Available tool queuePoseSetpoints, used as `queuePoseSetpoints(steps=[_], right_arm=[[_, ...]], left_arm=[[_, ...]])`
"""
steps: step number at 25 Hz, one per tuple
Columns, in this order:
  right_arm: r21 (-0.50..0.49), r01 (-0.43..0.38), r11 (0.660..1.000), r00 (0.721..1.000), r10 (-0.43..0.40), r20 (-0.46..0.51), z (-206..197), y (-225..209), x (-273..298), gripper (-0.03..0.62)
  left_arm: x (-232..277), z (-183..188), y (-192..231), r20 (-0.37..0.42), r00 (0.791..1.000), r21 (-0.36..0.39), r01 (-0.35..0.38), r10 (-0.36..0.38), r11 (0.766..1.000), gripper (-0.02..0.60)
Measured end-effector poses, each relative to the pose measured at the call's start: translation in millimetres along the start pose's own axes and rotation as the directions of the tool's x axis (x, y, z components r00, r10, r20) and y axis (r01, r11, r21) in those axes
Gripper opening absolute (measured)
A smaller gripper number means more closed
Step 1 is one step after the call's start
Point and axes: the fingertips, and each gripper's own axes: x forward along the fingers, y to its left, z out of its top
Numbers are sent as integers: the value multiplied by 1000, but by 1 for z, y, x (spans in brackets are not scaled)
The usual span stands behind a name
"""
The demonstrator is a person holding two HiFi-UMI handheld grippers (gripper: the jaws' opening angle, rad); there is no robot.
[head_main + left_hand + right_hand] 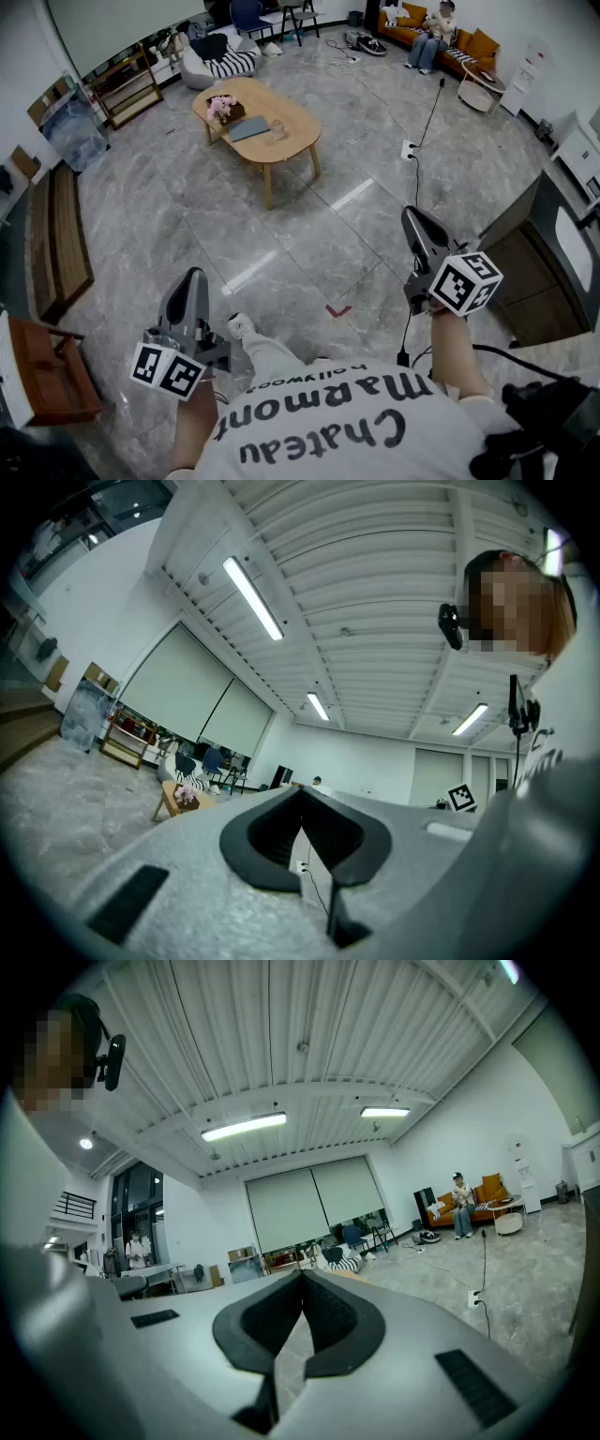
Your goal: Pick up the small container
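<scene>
The small clear container [277, 129] stands on a light wooden oval table [291, 112] far ahead, next to a grey flat item [248, 128] and a pot of pink flowers [223, 108]. My left gripper [193, 276] is held low at the left with its jaws closed together and nothing between them. My right gripper [411, 216] is at the right, also shut and empty. Both are several steps from the table. In the left gripper view the shut jaws [302, 791] point level into the room, with the table [175, 801] small in the distance. The right gripper [302, 1275] looks the same.
A red mark [338, 310] is on the grey stone floor in front of me. A power strip [409, 148] and its cable lie ahead on the right. A dark cabinet [548, 267] stands at the right and a wooden bench [62, 239] at the left. A person sits on an orange sofa [469, 49] far back.
</scene>
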Motion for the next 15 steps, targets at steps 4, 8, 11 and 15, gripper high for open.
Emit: queuePoseSetpoints(steps=[4,8,11,15], right_arm=[[6,8,1000,1000,-8,0,-1,3,14,11],[1,14,1000,1000,-15,5,2,5,35,11],[-9,16,1000,1000,-16,4,4,7,59,11],[-5,29,1000,1000,-29,-1,5,10,96,11]], left_arm=[[5,6,15,-2,1000,-2,3,-3,1000,15],[15,12,35,4,1000,-4,2,-2,1000,15],[31,18,54,6,1000,-2,10,-10,1000,15],[60,29,86,5,1000,-2,30,-30,1000,15]])
